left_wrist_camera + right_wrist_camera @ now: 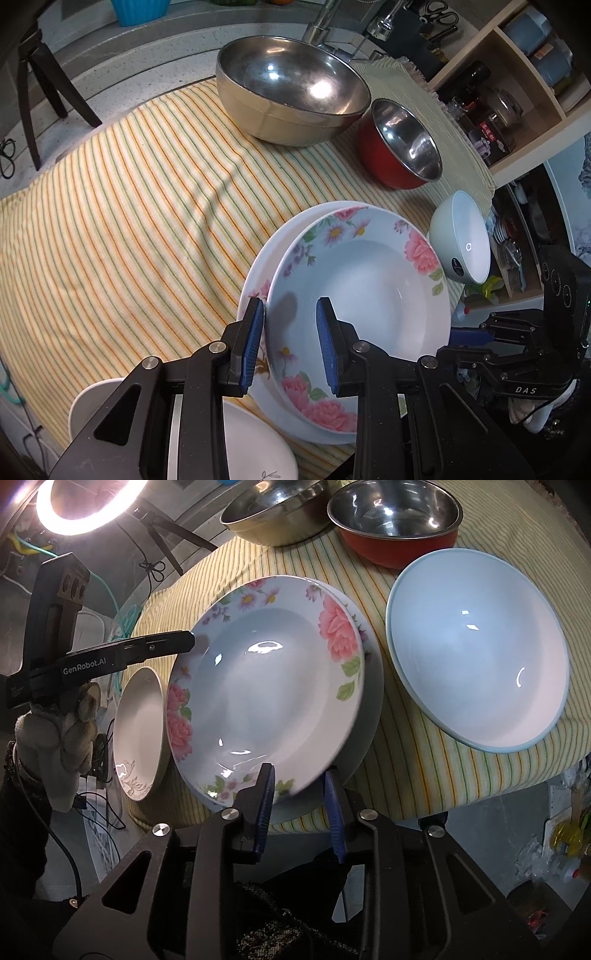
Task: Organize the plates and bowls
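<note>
1. Between the pads of my left claw stands the near rim of the flowered plate. One pad is outside the rim and the other is over the well. I cannot tell whether the pads press on it.
2. My right claw is released. Its pads stand apart, one over the opposite rim of the same plate and one just past the edge.
3. My gloved hand holds the left claw from the side.
4. The flowered plate lies inside a larger white plate, shifted off-centre. Both rest on the striped cloth.
5. A small white plate with a grey leaf motif lies just beside the stack, partly under my left claw.
6. A pale blue bowl sits on the other side of the stack, near the cloth's edge and apart from the plates.
7. Farther on, a red bowl with a steel inside stands just beside a large steel bowl.
8. Behind them are a tap and a wooden shelf with jars.
</note>
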A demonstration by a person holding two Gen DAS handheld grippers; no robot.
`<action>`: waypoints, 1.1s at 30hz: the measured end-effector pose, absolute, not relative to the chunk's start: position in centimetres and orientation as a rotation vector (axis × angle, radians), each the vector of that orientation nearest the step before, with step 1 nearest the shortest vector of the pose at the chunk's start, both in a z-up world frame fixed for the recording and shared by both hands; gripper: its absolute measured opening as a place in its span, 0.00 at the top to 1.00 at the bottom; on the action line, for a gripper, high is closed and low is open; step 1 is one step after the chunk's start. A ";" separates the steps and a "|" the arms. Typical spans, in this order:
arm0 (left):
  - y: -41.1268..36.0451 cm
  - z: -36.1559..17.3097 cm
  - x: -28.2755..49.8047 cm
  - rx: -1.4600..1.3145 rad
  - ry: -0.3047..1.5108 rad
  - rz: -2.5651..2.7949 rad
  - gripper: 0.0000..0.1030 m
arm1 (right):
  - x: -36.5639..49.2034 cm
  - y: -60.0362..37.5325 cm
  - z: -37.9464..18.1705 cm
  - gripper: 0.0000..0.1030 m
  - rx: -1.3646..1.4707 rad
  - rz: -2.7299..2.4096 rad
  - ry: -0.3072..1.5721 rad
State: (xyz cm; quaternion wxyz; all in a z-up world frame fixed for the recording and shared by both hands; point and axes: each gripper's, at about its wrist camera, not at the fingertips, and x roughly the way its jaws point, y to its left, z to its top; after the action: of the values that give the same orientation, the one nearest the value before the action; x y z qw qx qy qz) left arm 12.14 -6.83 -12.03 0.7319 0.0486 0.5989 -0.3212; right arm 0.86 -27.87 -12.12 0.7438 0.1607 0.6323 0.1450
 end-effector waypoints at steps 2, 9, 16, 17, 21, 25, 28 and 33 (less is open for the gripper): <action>-6.6 -11.8 12.2 0.103 1.311 -0.702 0.74 | 0.8 -27.8 -11.9 0.59 0.339 0.315 1.375; -5.4 -10.9 12.3 0.061 1.289 -0.693 0.73 | 0.4 -28.1 -11.4 0.57 0.327 0.311 1.370; -4.2 -10.0 12.1 0.014 1.267 -0.674 0.73 | 0.1 -28.2 -10.7 0.57 0.318 0.311 1.364; -4.0 -9.9 12.1 0.009 1.263 -0.672 0.73 | 0.0 -28.1 -10.6 0.57 0.316 0.311 1.360; -2.7 -9.3 11.7 -0.045 1.243 -0.645 0.73 | 0.1 -27.5 -9.4 0.57 0.291 0.329 1.324; -0.4 -8.8 10.8 -0.116 1.217 -0.582 0.73 | 0.7 -26.5 -8.4 0.57 0.267 0.364 1.290; 1.7 -8.6 9.8 -0.176 1.199 -0.522 0.73 | 1.3 -25.3 -8.0 0.57 0.246 0.397 1.275; 5.1 -8.7 7.9 -0.287 1.163 -0.414 0.73 | 2.4 -22.9 -7.6 0.57 0.208 0.463 1.263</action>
State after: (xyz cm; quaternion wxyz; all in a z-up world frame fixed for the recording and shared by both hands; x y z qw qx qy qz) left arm 7.91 5.08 -8.69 0.8060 -0.1342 0.5432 -0.1934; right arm 2.39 -22.94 -7.57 0.7771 0.0963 0.5839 0.2141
